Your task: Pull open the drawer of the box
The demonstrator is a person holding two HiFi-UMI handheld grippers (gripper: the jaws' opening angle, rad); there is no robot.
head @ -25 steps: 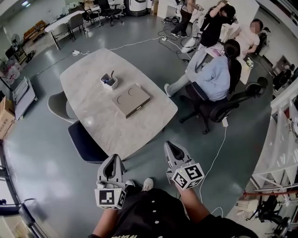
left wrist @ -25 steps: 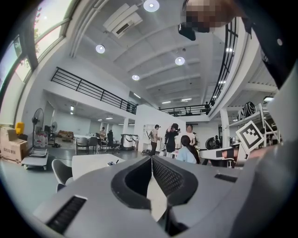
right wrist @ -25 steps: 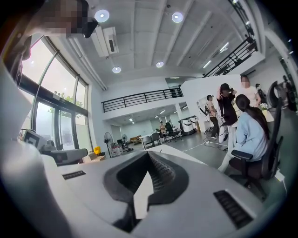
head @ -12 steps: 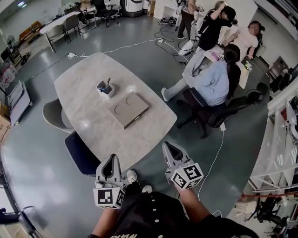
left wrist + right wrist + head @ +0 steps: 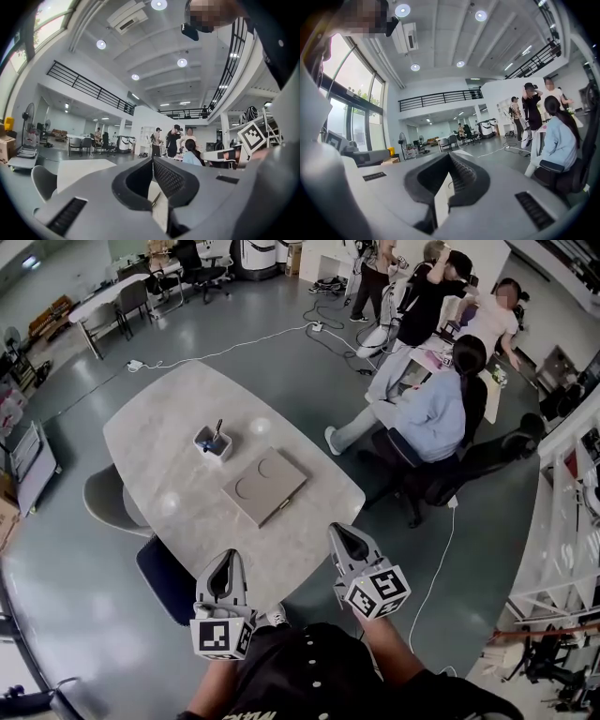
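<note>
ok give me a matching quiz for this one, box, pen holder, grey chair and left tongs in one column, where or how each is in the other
1 box
2 pen holder
3 grey chair
4 left tongs

a beside the left edge of the table
b shut, nothing between them
c lying flat near the middle of the table
d on the table just beyond the box, to its left in the head view

Pairs: 1-c, 2-d, 3-a, 4-b

floor (image 5: 281, 362): grey, glossy | table (image 5: 159, 446): pale, oval | ceiling lights (image 5: 182, 62): round, lit | windows (image 5: 356, 126): tall
</note>
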